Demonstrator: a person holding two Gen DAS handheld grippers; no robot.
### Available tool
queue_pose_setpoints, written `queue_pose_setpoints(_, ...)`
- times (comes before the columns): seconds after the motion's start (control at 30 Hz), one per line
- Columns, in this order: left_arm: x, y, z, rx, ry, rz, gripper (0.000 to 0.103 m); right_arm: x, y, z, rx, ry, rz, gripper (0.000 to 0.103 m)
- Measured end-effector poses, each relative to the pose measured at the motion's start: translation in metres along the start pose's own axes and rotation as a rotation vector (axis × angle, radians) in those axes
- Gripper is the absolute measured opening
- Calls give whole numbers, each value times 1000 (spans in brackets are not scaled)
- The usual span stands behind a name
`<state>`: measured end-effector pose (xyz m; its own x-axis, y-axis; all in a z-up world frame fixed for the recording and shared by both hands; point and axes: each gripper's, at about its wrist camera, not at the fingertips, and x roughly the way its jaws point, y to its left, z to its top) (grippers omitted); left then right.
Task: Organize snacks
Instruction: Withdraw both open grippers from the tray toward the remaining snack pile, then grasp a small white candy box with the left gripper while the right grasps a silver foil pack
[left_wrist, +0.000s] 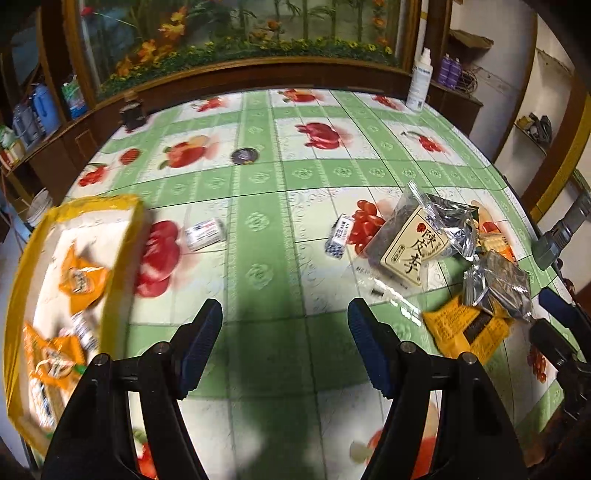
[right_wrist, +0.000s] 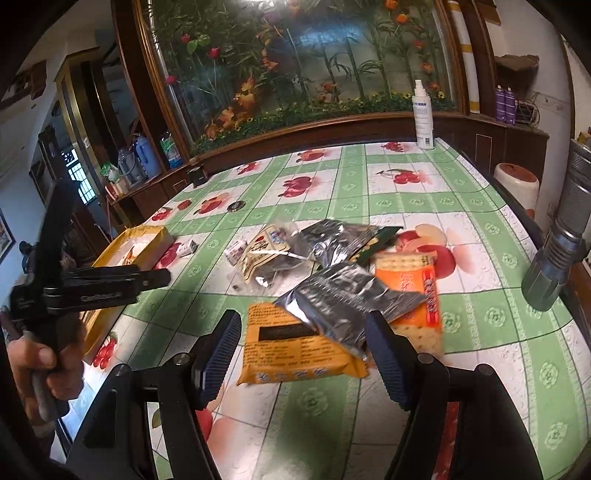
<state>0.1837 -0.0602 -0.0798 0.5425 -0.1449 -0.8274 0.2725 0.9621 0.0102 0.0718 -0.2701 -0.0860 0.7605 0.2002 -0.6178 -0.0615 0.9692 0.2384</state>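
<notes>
A yellow tray (left_wrist: 125, 236) at the table's left edge holds several orange snack packets (left_wrist: 79, 280); it also shows in the right wrist view (right_wrist: 110, 251). My left gripper (left_wrist: 286, 321) is open and empty above bare tablecloth, right of the tray. My right gripper (right_wrist: 301, 332) is open and empty, just before a yellow packet (right_wrist: 291, 354) overlapped by a silver packet (right_wrist: 340, 302). An orange cracker pack (right_wrist: 413, 280), a cream-labelled bag (left_wrist: 406, 247) and two small white candies (left_wrist: 205, 232) (left_wrist: 340, 234) lie loose.
The table (left_wrist: 266, 266) has a green fruit-print cloth. A white spray bottle (right_wrist: 424, 114) stands at the far right corner. A dark round lid (left_wrist: 243, 155) and a small dark jar (left_wrist: 131, 112) sit farther back. A wooden cabinet with glass runs behind. A metal flashlight (right_wrist: 557, 240) is at the right.
</notes>
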Motion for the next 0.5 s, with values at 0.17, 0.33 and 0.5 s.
queue_pose_setpoints(0.17, 32, -6, 21, -10, 50, -28, 70, 1, -17, 8, 9, -4, -11, 72)
queue_pose_setpoints(0.33, 48, -15, 36, 15, 59, -33, 70, 11, -33, 11, 16, 19, -16, 72)
queue_pose_setpoints(0.5, 59, -20, 43, 29, 60, -48, 54, 25, -32, 18, -10, 40, 41, 73)
